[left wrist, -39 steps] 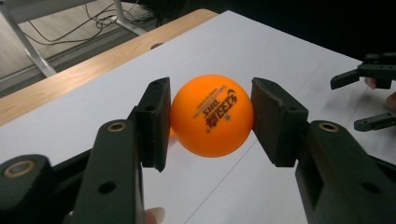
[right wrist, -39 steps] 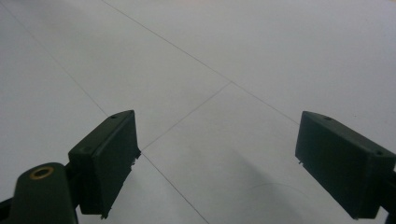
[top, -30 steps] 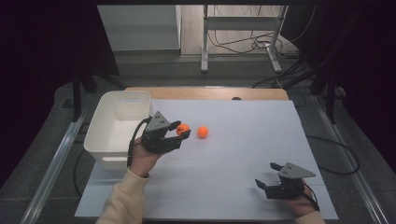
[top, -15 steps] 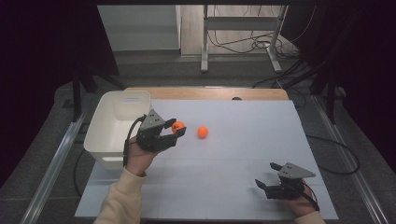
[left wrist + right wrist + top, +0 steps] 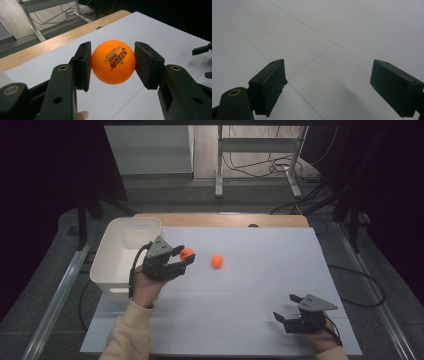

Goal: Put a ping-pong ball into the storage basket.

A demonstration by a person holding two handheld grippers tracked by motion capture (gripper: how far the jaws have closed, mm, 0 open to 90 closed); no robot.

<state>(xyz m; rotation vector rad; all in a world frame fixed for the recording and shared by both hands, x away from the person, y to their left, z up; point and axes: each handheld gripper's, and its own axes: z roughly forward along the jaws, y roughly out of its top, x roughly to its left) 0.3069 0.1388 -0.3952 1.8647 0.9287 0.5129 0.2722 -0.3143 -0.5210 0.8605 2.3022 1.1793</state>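
Your left tongs (image 5: pixel 112 62) pinch the orange ball (image 5: pixel 113 61) across its middle, left of frame centre; it's light, smooth, thin-shelled, so squeeze gently. Right tongs (image 5: pixel 334 87) sit spread, lower right.

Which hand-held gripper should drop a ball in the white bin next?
Left. The left hand-held gripper already holds an orange ball beside the white bin. The right hand-held gripper is open, far across the table.
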